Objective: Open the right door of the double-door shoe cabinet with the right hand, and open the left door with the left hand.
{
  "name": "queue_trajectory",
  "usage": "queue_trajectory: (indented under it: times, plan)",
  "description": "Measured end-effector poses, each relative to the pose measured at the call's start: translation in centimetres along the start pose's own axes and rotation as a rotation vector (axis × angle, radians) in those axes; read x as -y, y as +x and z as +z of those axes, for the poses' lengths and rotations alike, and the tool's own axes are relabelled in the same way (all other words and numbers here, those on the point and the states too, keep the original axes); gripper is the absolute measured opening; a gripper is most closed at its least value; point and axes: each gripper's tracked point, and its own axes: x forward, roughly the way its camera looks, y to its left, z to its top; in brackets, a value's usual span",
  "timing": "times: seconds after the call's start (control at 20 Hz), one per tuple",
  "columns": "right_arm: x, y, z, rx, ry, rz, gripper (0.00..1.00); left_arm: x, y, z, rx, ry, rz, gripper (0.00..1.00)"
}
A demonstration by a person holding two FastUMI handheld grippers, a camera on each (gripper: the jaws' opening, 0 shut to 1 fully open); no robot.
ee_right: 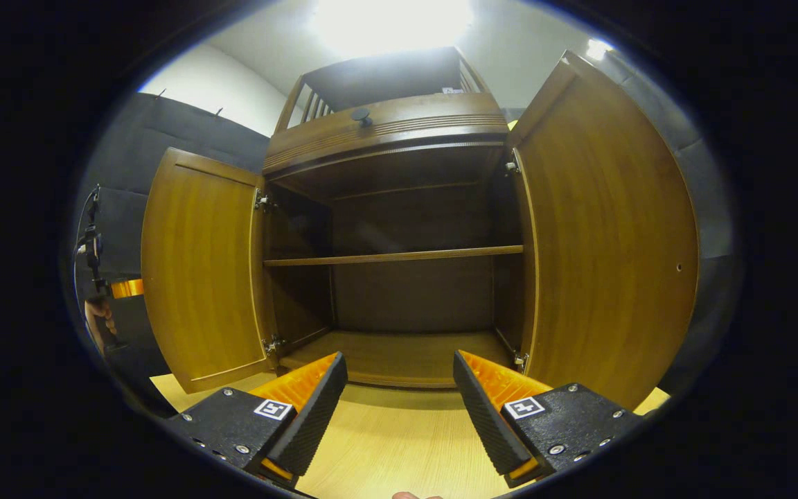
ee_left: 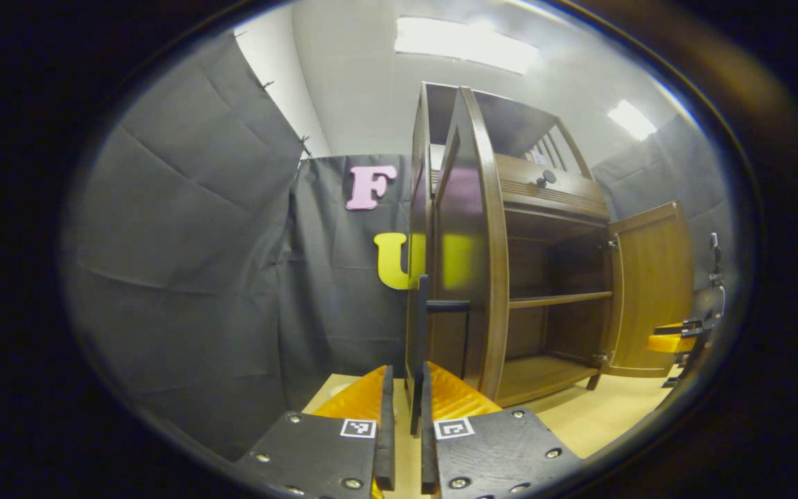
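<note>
Both cabinet doors open: left gripper (ee_left: 406, 402) clamped on left door's handle (ee_left: 421, 326), frame centre; right gripper (ee_right: 399, 395) wide apart, empty, bottom centre.

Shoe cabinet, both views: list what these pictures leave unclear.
- Left gripper view: the left door stands edge-on and hides the cabinet's left inner wall.
- Left gripper view: the left gripper closes on the door's black handle; pad contact is unclear.
- Right gripper view: the drawer knob is too small for detail.
</note>
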Motion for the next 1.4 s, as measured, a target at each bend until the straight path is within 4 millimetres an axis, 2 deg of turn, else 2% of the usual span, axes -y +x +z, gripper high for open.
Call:
queue_trajectory:
  times: [0.15,0.2,0.25,0.45,0.5,0.55,0.6,0.7,0.75,1.0,1.15,1.25,1.4]
  plan:
    - [0.4,-0.5,0.2,0.004,0.000,-0.017,0.96,-0.2,-0.2,-0.2,-0.008,0.009,0.004,0.13]
    - [0.6,-0.6,0.2,0.006,-0.001,-0.022,0.96,-0.3,-0.3,-0.2,-0.009,0.010,0.010,0.17]
    - [0.8,-0.7,0.3,0.007,-0.002,-0.026,0.95,-0.4,-0.3,-0.1,-0.010,0.014,0.019,0.15]
    - [1.8,-1.5,0.7,0.016,-0.001,-0.048,0.95,-1.1,-0.2,0.9,0.033,0.017,0.069,0.15]
    - [2.1,-1.6,0.8,0.019,0.003,-0.054,0.95,-1.4,-0.2,1.0,0.041,0.014,0.088,0.22]
    - [2.3,-1.9,1.0,0.024,0.007,-0.060,0.95,-1.6,-0.4,1.2,0.049,0.014,0.109,0.10]
    - [2.6,-2.2,1.1,0.029,0.010,-0.067,0.95,-1.8,-0.3,1.7,0.070,0.021,0.126,0.15]
    - [3.1,-2.8,1.6,0.048,0.021,-0.076,0.95,-1.8,-0.1,2.1,0.115,0.030,0.138,0.15]
    - [3.3,-3.1,1.7,0.053,0.024,-0.077,0.95,-1.6,-0.1,2.5,0.139,0.032,0.133,0.09]
    - [4.6,-4.0,2.9,0.070,0.009,-0.108,0.95,-0.5,0.4,4.0,0.202,0.007,0.121,0.25]
    - [5.4,-4.8,3.6,0.082,-0.020,-0.134,0.95,-0.6,0.7,3.7,0.193,-0.028,0.161,0.36]
    - [6.1,-5.2,3.8,0.088,-0.033,-0.152,0.95,0.2,0.5,3.3,0.164,-0.043,0.167,0.43]
    - [7.1,-5.2,4.1,0.080,-0.035,-0.160,0.95,0.3,0.2,2.6,0.135,-0.013,0.160,0.89]
